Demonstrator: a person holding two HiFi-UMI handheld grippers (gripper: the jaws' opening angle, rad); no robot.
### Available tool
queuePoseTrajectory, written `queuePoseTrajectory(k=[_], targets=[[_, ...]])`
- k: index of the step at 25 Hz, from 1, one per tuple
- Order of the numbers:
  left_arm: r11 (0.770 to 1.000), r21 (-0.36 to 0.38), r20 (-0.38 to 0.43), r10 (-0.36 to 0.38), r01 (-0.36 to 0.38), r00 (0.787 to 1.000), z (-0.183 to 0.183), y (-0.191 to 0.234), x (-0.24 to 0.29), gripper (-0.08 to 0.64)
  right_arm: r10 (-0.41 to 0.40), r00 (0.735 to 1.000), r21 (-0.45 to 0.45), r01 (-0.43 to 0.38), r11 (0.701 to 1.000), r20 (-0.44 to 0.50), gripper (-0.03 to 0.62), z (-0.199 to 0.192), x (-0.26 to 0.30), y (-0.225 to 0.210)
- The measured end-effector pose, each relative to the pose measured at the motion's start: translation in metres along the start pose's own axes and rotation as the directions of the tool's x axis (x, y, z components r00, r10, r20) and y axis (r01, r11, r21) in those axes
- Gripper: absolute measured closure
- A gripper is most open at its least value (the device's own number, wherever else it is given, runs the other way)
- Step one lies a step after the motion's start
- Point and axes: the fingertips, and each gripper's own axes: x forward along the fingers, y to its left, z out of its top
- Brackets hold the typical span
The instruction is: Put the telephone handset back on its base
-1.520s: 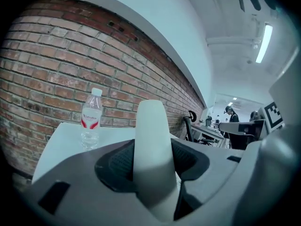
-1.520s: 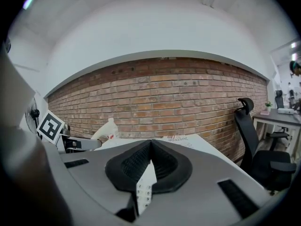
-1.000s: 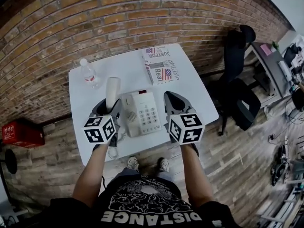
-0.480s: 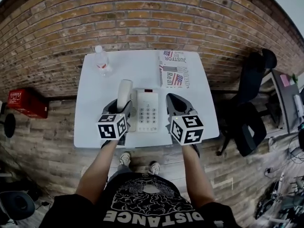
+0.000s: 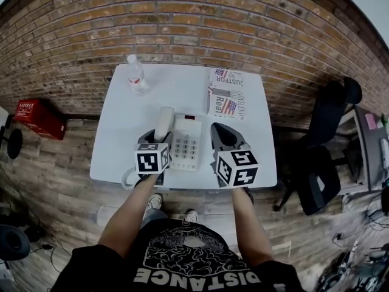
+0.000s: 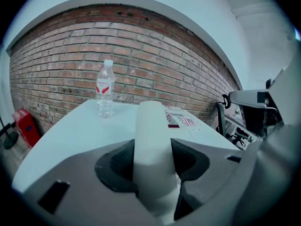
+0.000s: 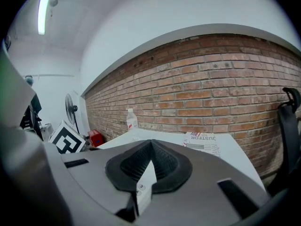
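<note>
A white telephone base with a keypad sits near the front of the white table. The white handset lies along the base's left side, and my left gripper is shut on it. Whether the handset rests on the base I cannot tell. In the left gripper view the handset stands between both pads, pointing towards the wall. My right gripper is just right of the base, shut and holding nothing. In the right gripper view its jaws meet at the tips. A coiled cord hangs off the table's front left edge.
A clear water bottle stands at the table's back left corner. A folded newspaper lies at the back right. A brick wall runs behind the table. A black office chair stands on the right, and a red box on the floor left.
The left gripper has carried the handset right, closer against the base's left side. The right gripper has stayed shut beside the base. The head view has shifted.
</note>
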Motion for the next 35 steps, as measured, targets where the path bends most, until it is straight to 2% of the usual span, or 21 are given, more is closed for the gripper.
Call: queuePoseTrajectory(k=[11, 19, 24, 29, 35], targets=[[0.997, -0.042, -0.123, 0.063, -0.069, 0.99, -0.018, -0.002, 0.011, 0.345, 0.03, 1.0, 0.015, -0.03, 0.999, -0.005, 0.592, -0.009, 0.0, -0.008], [0.994, 0.01, -0.136, 0.11, -0.11, 0.985, -0.019, -0.005, 0.014, 0.344, 0.026, 1.0, 0.031, -0.026, 0.999, -0.009, 0.592, -0.014, 0.0, -0.011], [0.991, 0.009, -0.143, 0.133, -0.133, 0.981, -0.029, -0.002, 0.013, 0.344, 0.023, 1.0, 0.039, -0.022, 0.999, -0.018, 0.592, -0.019, -0.003, -0.012], [0.994, 0.041, -0.116, 0.106, -0.102, 0.988, -0.03, -0.007, 0.015, 0.341, 0.02, 1.0, 0.039, -0.019, 0.999, -0.023, 0.592, -0.023, -0.006, -0.013], [0.998, 0.034, -0.124, 0.047, -0.043, 0.991, -0.03, -0.01, 0.012, 0.331, 0.022, 0.999, 0.041, -0.021, 0.999, -0.025, 0.592, -0.024, -0.008, -0.008]])
